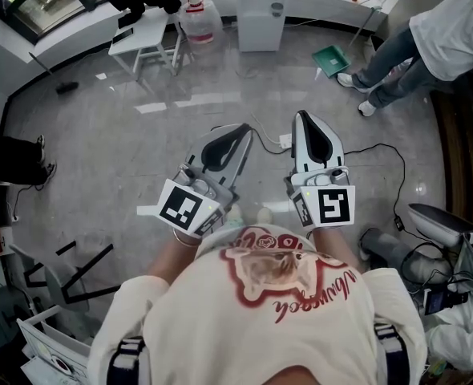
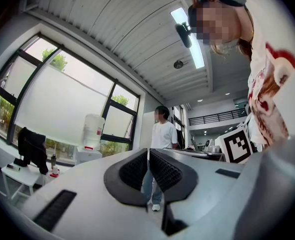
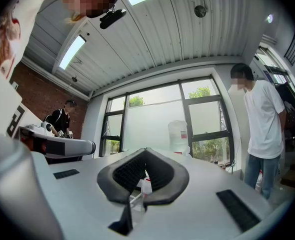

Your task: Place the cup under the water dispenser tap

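Looking down, my left gripper (image 1: 238,131) sits left of centre and my right gripper (image 1: 301,119) is just beside it on the right, both over the floor (image 1: 140,151). Ahead of them, at top centre of the frame, the water dispenser (image 1: 262,13) stands against the far wall. Just left of it a water bottle (image 1: 198,19) stands on the floor, and further left is a small counter (image 1: 143,37). Right of the dispenser a dustpan (image 1: 331,58) lies on the floor, near the feet of a person (image 1: 441,30) in the upper right corner. A cable (image 1: 385,155) trails over the floor right of my right gripper. In the left gripper view the dispenser stands left of my fingers (image 2: 135,171).
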`<state>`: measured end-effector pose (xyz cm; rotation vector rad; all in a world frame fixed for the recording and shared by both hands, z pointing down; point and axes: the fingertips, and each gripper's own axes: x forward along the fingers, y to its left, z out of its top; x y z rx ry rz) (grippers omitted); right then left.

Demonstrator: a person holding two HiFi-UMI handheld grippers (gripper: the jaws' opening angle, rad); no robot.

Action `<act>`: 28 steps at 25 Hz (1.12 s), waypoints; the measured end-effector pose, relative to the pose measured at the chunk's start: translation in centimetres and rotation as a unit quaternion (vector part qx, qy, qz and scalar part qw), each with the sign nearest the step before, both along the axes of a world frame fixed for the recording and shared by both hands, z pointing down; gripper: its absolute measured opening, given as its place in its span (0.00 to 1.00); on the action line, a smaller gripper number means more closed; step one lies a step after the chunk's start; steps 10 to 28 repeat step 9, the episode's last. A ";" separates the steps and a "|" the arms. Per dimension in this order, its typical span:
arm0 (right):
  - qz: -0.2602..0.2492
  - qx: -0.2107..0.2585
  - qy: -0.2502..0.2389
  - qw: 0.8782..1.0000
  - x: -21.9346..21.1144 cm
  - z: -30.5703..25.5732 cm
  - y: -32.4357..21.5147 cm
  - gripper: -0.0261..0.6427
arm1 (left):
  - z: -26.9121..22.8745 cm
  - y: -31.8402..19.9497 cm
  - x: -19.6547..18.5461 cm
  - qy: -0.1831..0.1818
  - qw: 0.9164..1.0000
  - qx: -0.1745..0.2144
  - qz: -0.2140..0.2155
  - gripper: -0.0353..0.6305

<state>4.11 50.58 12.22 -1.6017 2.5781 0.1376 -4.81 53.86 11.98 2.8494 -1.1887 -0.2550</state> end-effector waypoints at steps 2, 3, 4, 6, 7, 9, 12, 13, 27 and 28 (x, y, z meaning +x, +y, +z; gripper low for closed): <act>-0.002 -0.001 0.000 1.000 0.0 0.1 0.1 0.08 | 0.0 0.1 0.0 0.000 1.000 0.001 -0.002 0.10; -0.002 -0.001 0.000 1.000 0.0 0.0 0.1 0.08 | 0.0 0.1 0.0 0.000 1.000 0.001 -0.002 0.10; -0.003 0.000 -0.001 1.000 0.0 0.0 0.1 0.08 | 0.0 0.1 0.1 0.000 1.000 0.001 -0.003 0.10; -0.004 0.000 -0.001 1.000 0.1 0.0 0.1 0.08 | 0.0 0.1 0.3 -0.001 1.000 0.001 -0.002 0.10; -0.004 -0.001 -0.001 1.000 0.2 0.0 0.1 0.08 | -0.1 0.2 0.4 0.000 1.000 0.000 -0.001 0.10; -0.003 -0.002 0.000 1.000 0.4 0.0 0.3 0.08 | -0.1 0.3 0.7 0.001 1.000 -0.001 0.001 0.10; -0.003 -0.002 0.000 1.000 0.4 0.0 0.3 0.08 | -0.1 0.3 0.7 0.001 1.000 -0.001 0.001 0.10; -0.003 -0.002 0.000 1.000 0.4 0.0 0.3 0.08 | -0.1 0.3 0.7 0.001 1.000 -0.001 0.001 0.10; -0.003 -0.002 0.000 1.000 0.4 0.0 0.3 0.08 | -0.1 0.3 0.7 0.001 1.000 -0.001 0.001 0.10; -0.003 -0.002 0.000 1.000 0.4 0.0 0.3 0.08 | -0.1 0.3 0.7 0.001 1.000 -0.001 0.001 0.10</act>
